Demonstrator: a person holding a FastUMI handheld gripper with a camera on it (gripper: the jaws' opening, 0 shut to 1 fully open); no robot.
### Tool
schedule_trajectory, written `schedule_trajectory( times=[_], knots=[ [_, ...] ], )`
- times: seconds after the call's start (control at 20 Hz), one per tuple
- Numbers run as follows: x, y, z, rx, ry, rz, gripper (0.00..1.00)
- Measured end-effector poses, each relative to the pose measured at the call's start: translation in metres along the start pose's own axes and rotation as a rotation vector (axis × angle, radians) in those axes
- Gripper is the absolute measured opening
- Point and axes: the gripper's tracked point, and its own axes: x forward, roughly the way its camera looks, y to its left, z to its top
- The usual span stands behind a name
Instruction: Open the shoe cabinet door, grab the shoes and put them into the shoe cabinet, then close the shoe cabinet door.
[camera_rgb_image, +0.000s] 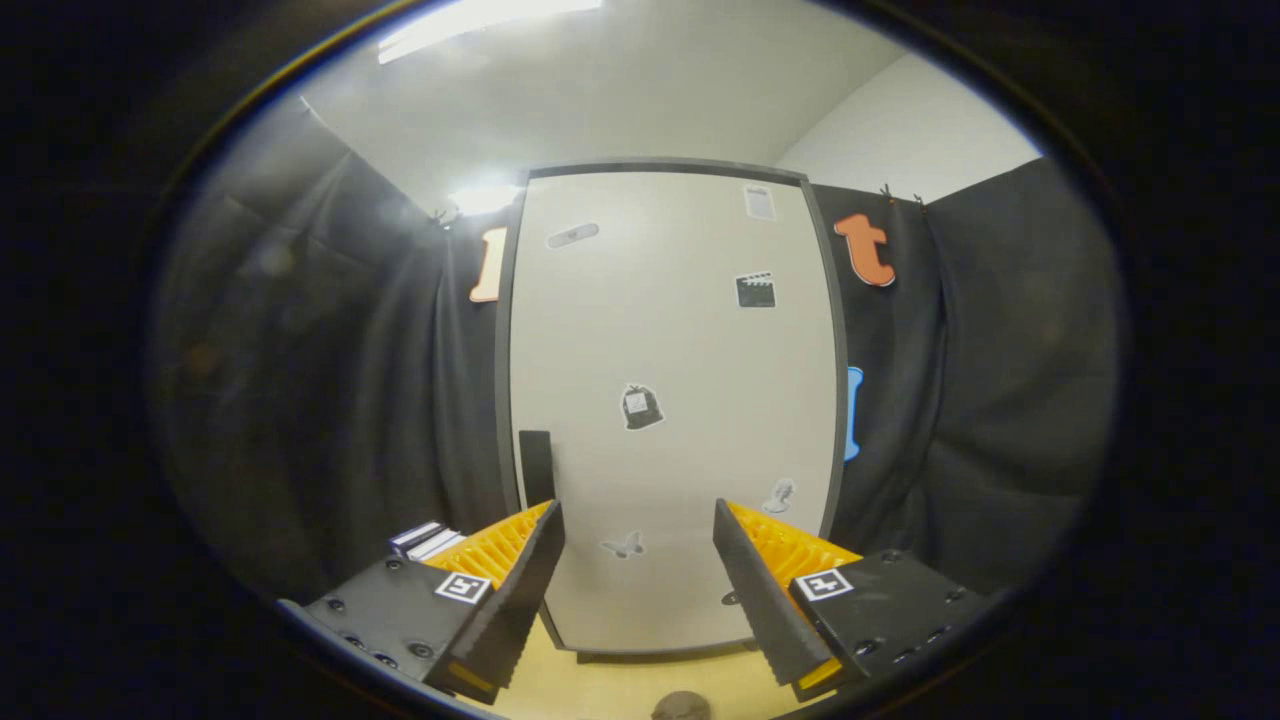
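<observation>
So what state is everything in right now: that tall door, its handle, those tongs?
Shoe cabinet door: shut, flush in its dark frame, stickers on its face.
Door handle: dark vertical bar by the door's left edge, untouched, just beyond the left finger.
Tongs: open, fingers spread wide, holding nothing, pointed at the door.
Small stack of flat items: lying beside the cabinet's left side.

The tool (638, 560), fingers spread wide and gripping nothing, faces the closed shoe cabinet door (670, 400) with its dark handle (536, 466).
</observation>
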Motion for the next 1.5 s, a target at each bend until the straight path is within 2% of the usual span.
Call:
schedule_trajectory(
  times=[0.45,0.75,0.95,1.5],
  knots=[
    [0.066,0.069,-0.024,0.011,0.036,0.067,0.95],
    [0.123,0.092,-0.040,0.032,0.036,0.067,0.94],
    [0.141,0.096,-0.038,0.018,0.014,0.051,0.94],
    [0.151,0.106,-0.035,-0.009,-0.007,0.038,0.34]
  ],
)
